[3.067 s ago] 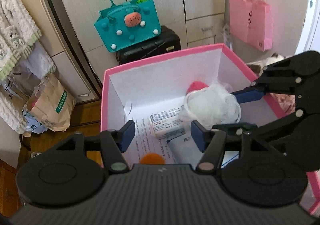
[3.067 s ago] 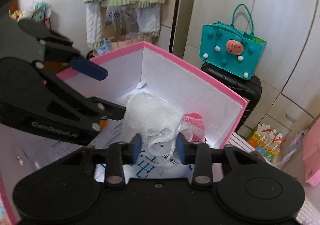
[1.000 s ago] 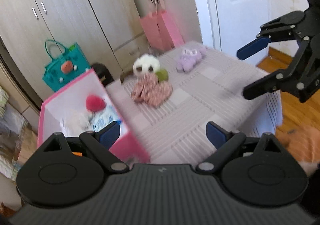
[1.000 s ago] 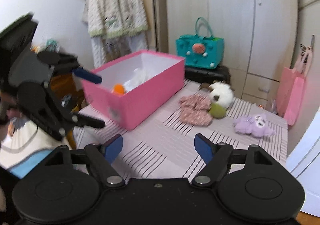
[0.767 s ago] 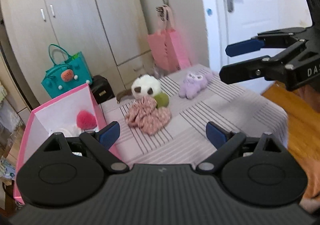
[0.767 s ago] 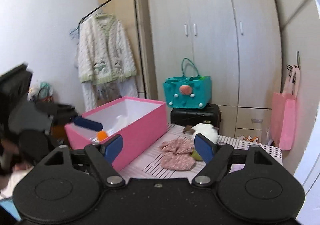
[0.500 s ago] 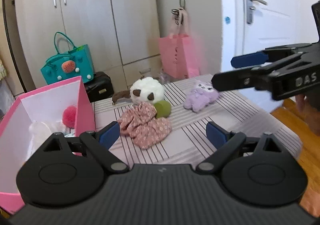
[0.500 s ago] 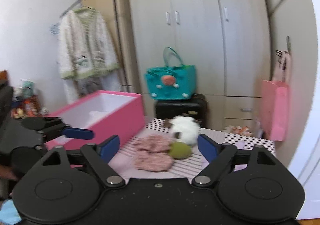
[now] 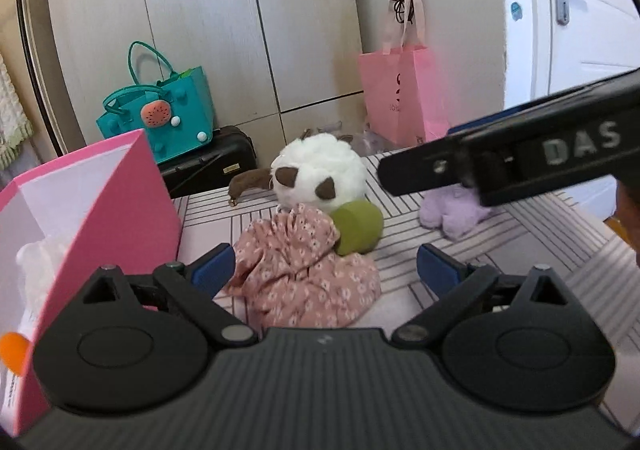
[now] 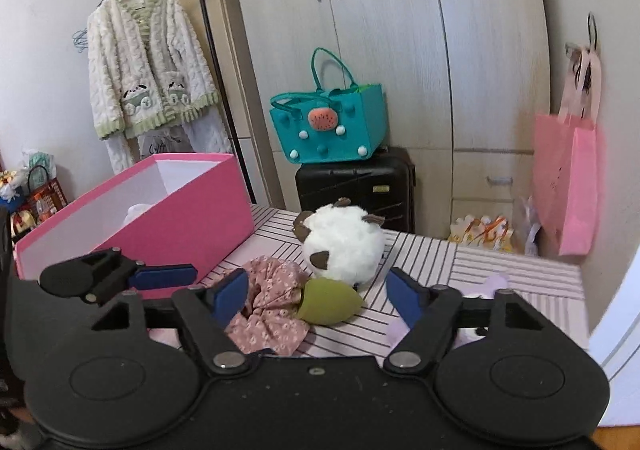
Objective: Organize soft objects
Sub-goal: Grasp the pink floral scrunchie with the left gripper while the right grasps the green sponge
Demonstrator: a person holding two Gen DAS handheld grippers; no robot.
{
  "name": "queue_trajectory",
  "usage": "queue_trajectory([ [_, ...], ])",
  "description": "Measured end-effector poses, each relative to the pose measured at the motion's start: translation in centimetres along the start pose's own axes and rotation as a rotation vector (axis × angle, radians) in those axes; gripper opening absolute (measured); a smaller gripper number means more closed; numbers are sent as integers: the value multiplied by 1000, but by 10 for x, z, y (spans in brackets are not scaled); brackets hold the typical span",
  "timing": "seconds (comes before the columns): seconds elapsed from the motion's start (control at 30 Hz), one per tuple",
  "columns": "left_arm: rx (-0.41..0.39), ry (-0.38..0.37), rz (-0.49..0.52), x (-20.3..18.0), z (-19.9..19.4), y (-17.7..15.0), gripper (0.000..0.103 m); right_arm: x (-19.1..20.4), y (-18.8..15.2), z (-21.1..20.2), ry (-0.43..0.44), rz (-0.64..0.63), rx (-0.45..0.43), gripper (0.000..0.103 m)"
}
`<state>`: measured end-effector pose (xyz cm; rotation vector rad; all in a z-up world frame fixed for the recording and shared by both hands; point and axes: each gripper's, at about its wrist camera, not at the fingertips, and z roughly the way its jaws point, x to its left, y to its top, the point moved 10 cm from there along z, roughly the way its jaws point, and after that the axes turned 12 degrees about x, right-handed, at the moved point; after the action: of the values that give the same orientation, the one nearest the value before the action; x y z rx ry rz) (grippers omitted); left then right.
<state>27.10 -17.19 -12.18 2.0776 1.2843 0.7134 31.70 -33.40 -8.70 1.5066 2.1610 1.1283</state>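
Now both tools, left (image 9: 324, 270) and right (image 10: 318, 296), gape empty above floral cloth (image 9: 304, 270).

Purple plush (image 9: 452, 210) half hidden behind right tool (image 9: 500, 166).

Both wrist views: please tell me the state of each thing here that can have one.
Left gripper: open, empty.
Right gripper: open, empty.
Pink cardboard box: open-topped, partly filled.
Pink floral fabric scrunchie: crumpled on the table.
White round plush toy: resting on the table.
Beige wardrobe doors: closed.
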Motion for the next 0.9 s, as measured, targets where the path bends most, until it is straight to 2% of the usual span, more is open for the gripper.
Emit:
queue_trajectory([
  [0.1,22,32,-21,5,15,-1,98,-4,1,17,29,15,33,67],
  [0.17,37,21,-31,6,23,-3,98,-6,1,28,42,27,51,67],
  [0.33,27,44,26,5,28,-7,98,-17,-2,51,43,70,99,67],
  [0.5,59,-2,-23,8,38,-8,95,-23,-8,68,97,133,142,65],
  [0.57,90,-34,-82,12,44,-10,94,-25,-9,73,104,144,147,65],
  [0.63,117,-64,-134,18,49,-14,87,-27,-11,77,100,144,145,59],
  [0.7,117,-58,-152,23,53,-17,78,-25,-11,77,99,128,142,56],
  [0.77,103,-60,-172,26,52,-18,73,-23,-12,76,107,113,142,51],
  [0.9,105,-55,-156,26,53,-18,68,-22,-13,76,97,95,135,51],
])
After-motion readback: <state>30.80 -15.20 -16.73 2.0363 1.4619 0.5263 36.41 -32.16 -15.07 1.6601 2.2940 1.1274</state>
